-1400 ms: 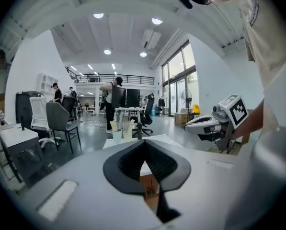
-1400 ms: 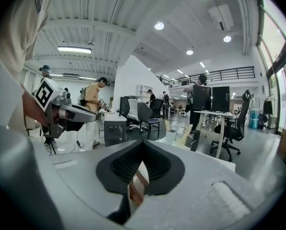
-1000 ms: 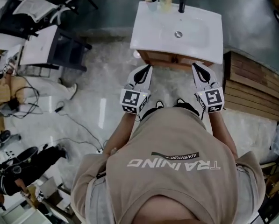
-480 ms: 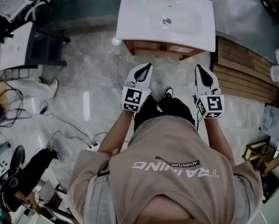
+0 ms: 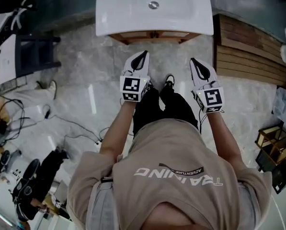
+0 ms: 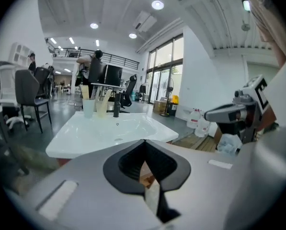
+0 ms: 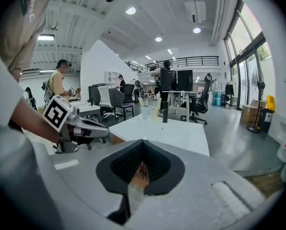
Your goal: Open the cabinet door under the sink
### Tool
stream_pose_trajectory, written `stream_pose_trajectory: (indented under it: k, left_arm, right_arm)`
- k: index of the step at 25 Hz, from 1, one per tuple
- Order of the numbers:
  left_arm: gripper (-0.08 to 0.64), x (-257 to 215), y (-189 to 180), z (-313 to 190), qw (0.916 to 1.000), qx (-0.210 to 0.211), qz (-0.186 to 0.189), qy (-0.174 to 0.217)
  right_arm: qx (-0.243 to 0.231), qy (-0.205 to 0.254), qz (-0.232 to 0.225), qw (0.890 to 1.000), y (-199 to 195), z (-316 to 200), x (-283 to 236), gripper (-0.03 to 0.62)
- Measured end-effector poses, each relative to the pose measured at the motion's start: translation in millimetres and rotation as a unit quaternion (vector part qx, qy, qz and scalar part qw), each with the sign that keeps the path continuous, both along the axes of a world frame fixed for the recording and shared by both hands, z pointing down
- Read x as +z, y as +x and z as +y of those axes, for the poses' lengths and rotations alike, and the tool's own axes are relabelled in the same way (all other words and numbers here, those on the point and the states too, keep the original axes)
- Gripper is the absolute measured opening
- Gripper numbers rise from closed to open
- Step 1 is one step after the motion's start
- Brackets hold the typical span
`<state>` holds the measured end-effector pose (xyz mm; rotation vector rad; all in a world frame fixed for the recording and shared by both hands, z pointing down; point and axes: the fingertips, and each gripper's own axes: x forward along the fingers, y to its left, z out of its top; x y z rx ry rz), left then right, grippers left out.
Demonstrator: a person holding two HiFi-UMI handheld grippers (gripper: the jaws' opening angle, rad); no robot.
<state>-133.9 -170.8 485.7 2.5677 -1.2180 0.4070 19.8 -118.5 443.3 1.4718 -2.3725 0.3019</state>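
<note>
**Head view.** My shirt (image 5: 176,176) carries the word "TRAINING" in large pale letters, which read upside down from this camera. The word "ADVENTURE" stands in small letters on a dark stripe just above it in the picture. The left cube (image 5: 131,88) on my left claw (image 5: 142,54) and the right cube (image 5: 211,98) on my right claw (image 5: 195,61) each show a black-and-white square code, not letters.

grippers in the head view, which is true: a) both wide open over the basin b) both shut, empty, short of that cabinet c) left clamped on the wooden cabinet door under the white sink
b: the left gripper and right gripper hang above the floor short of the wooden cabinet under the white rectangular sink, jaws tip to tip, nothing between.
</note>
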Motion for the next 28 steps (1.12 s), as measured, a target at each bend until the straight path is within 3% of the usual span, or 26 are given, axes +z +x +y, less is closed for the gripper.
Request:
stream_pose_trajectory:
  k: [4, 8, 10, 15, 19, 21, 28]
  left_arm:
    - [0.018, 17, 22, -10, 0.9958, -0.025, 0.076, -0.045]
    - [0.018, 45, 28, -18, 0.9919, -0.042, 0.102, -0.063]
    - [0.018, 62, 26, -19, 0.9852, -0.065, 0.135, -0.083]
    - [0.018, 105, 23, -14, 0.9499, -0.087, 0.269, -0.133]
    - [0.018, 147, 9, -12, 0.9140, -0.136, 0.344, -0.167]
    - [0.018, 167, 2, -10, 0.9046, -0.154, 0.357, -0.176]
    - [0.018, 234, -6, -5, 0.9008, -0.167, 0.350, -0.196]
  right_arm:
    - [-0.024, -0.025, 0.007, 0.999, 5, -2, 35, 0.002]
    - [-0.048, -0.042, 0.019, 0.998, 1, -2, 71, 0.002]
    - [-0.071, -0.042, 0.024, 0.996, -5, 2, 82, 0.002]
    - [-0.096, -0.035, 0.033, 0.994, -16, -2, 111, 0.002]
    - [-0.104, -0.041, 0.027, 0.993, -21, -3, 139, 0.002]
    - [-0.113, -0.044, 0.037, 0.992, -24, -1, 156, 0.002]
    - [-0.090, -0.062, 0.014, 0.994, -27, -18, 224, 0.002]
